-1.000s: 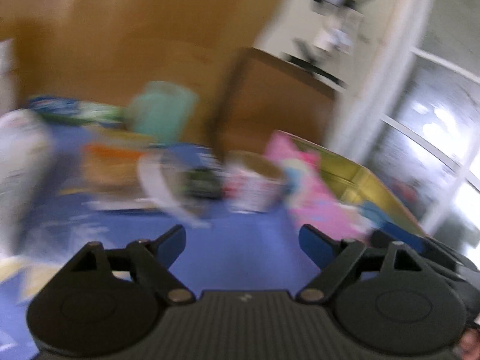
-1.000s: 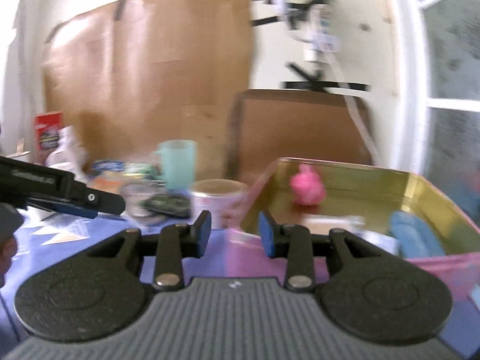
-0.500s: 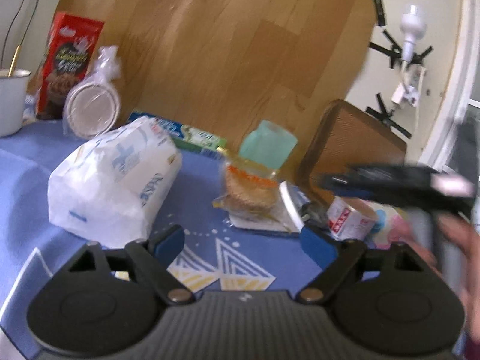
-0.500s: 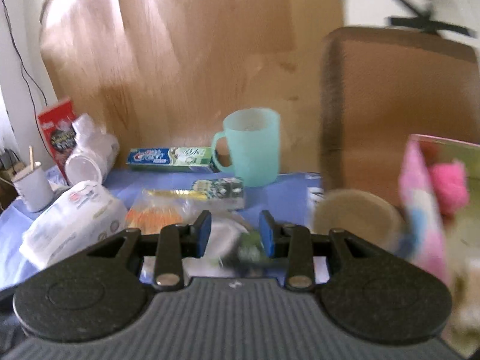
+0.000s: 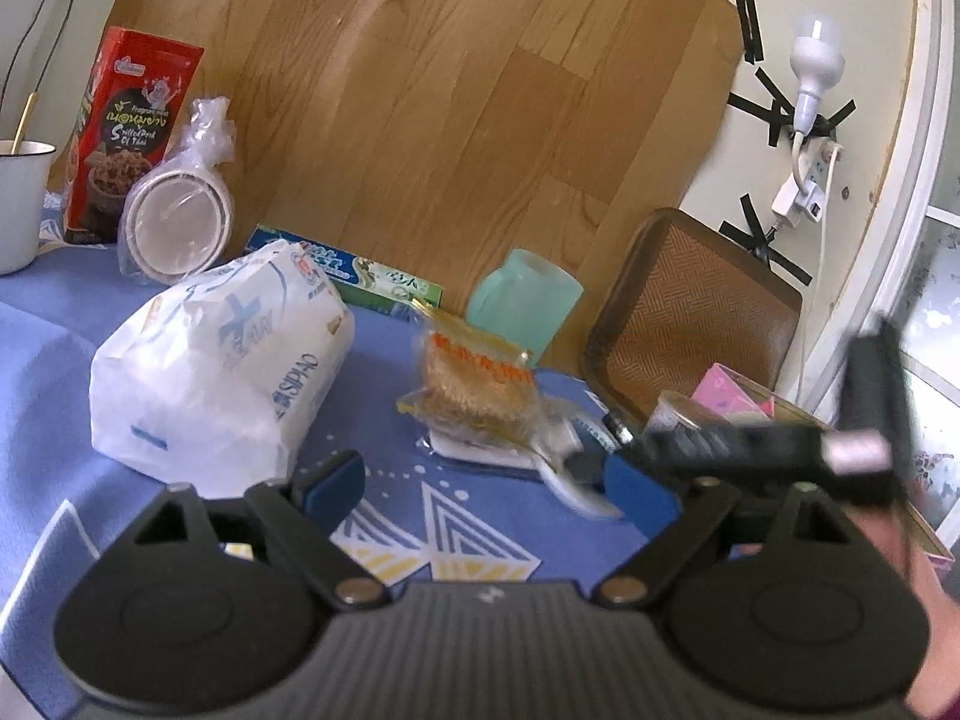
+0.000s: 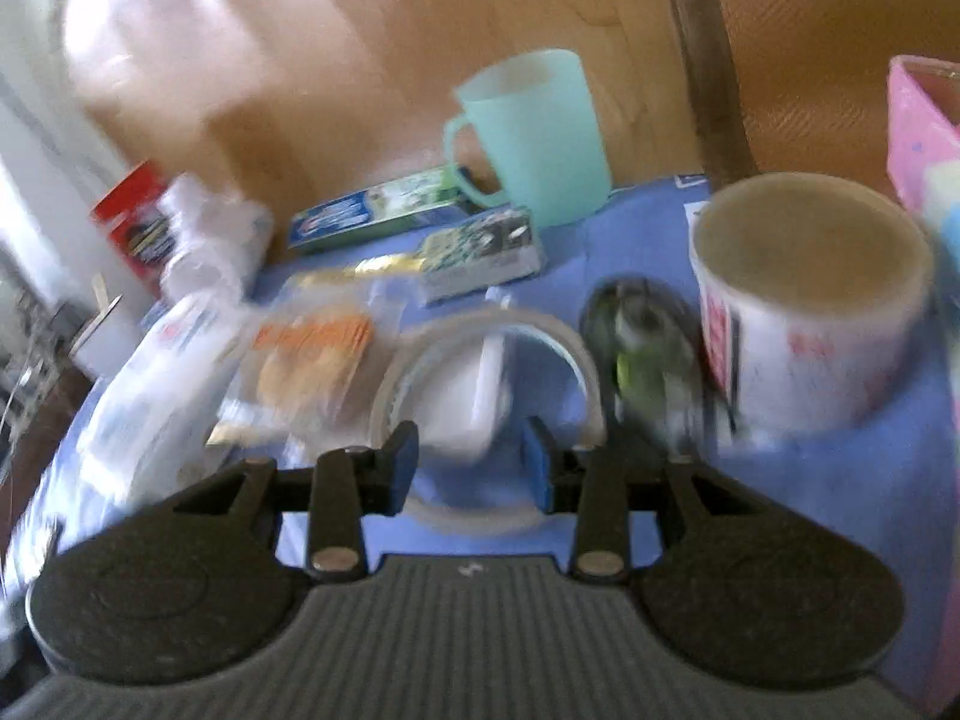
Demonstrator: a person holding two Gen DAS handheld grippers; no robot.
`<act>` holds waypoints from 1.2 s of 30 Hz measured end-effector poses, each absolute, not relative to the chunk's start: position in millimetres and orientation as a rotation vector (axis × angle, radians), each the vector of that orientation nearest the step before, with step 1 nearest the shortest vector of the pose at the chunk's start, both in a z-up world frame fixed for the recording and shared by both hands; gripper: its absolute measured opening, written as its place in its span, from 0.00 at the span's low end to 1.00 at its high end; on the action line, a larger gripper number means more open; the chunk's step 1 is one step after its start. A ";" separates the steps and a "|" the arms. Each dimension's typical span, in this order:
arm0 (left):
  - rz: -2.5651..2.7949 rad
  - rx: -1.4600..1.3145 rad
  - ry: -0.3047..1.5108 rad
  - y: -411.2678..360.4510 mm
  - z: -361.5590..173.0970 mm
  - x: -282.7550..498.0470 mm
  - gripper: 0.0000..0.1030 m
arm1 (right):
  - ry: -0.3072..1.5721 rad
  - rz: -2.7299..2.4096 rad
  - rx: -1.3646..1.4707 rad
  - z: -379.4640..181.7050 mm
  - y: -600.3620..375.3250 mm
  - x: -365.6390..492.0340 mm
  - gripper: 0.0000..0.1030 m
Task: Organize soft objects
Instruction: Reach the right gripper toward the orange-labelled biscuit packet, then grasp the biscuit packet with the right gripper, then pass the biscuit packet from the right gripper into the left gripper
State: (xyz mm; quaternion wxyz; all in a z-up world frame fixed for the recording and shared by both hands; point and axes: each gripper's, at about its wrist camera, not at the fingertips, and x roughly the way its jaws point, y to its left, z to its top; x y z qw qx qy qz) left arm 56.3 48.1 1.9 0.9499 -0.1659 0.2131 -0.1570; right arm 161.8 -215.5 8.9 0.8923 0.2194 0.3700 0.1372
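A white tissue pack (image 5: 222, 360) lies on the blue cloth (image 5: 48, 360), ahead and left of my left gripper (image 5: 486, 492). Its jaws are opening and nothing is between them. A noodle packet (image 5: 474, 384) lies straight ahead. My right gripper (image 5: 780, 444) shows blurred at the right edge. In the right wrist view my right gripper (image 6: 470, 468) stands partly open and empty, over a clear tape roll (image 6: 558, 342). The tissue pack (image 6: 156, 384) and noodle packet (image 6: 312, 354) lie to its left. A pink box (image 6: 918, 120) is at the right edge.
A mint cup (image 5: 522, 306), a toothpaste box (image 5: 372, 270), bagged paper plates (image 5: 180, 222), a red carton (image 5: 132, 132) and a white mug (image 5: 18, 204) line the wooden backboard. A brown tray (image 5: 690, 324) leans at the right. A paper cup (image 6: 810, 312) stands right of the tape.
The left view swung from the pink box to the tissue pack, then held still with jaws wider. The right gripper swept left from the box and tipped down over the tape roll.
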 end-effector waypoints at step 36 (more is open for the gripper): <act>-0.297 -0.484 0.411 72.6 0.6 59.1 0.90 | 0.775 0.466 0.456 38.8 -190.8 87.5 0.11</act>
